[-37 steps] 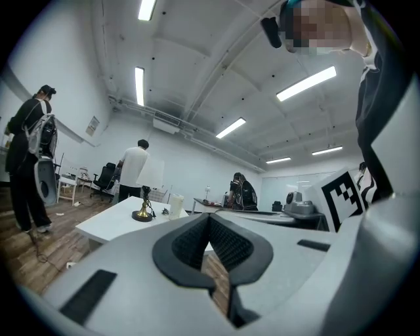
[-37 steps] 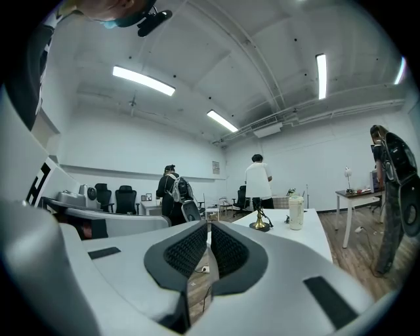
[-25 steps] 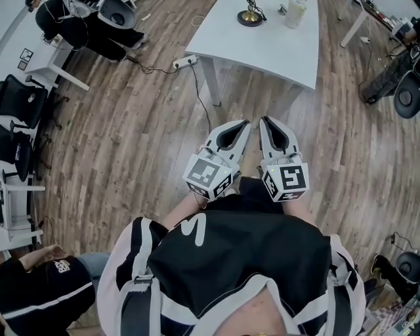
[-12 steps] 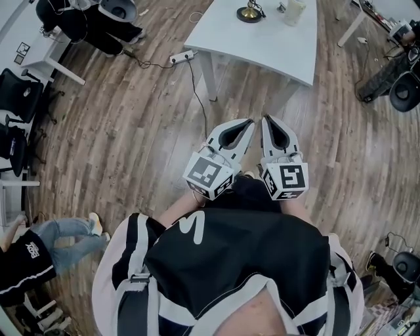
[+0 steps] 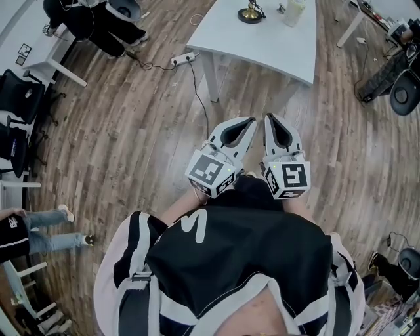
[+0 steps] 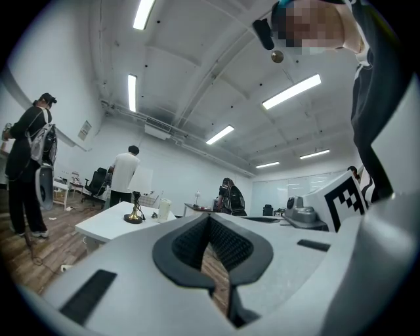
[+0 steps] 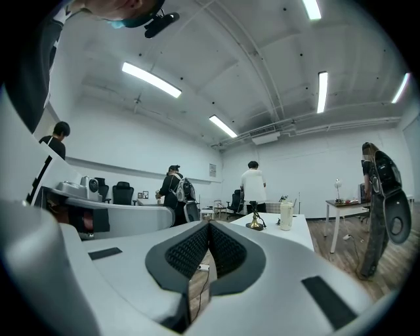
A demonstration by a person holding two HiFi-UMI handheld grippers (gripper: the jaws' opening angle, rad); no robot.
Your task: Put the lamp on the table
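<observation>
I hold the left gripper (image 5: 244, 126) and right gripper (image 5: 272, 125) clenched, empty and level, well apart from the brass-based lamp (image 5: 250, 13), which stands upright on the white rectangular table (image 5: 262, 46); I judge nothing needs gripping.

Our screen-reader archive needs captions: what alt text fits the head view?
A person holds the left gripper and right gripper side by side, both shut and empty, above a wooden floor. Ahead stands a white table with a brass-based lamp and a pale container at its far end.
</observation>
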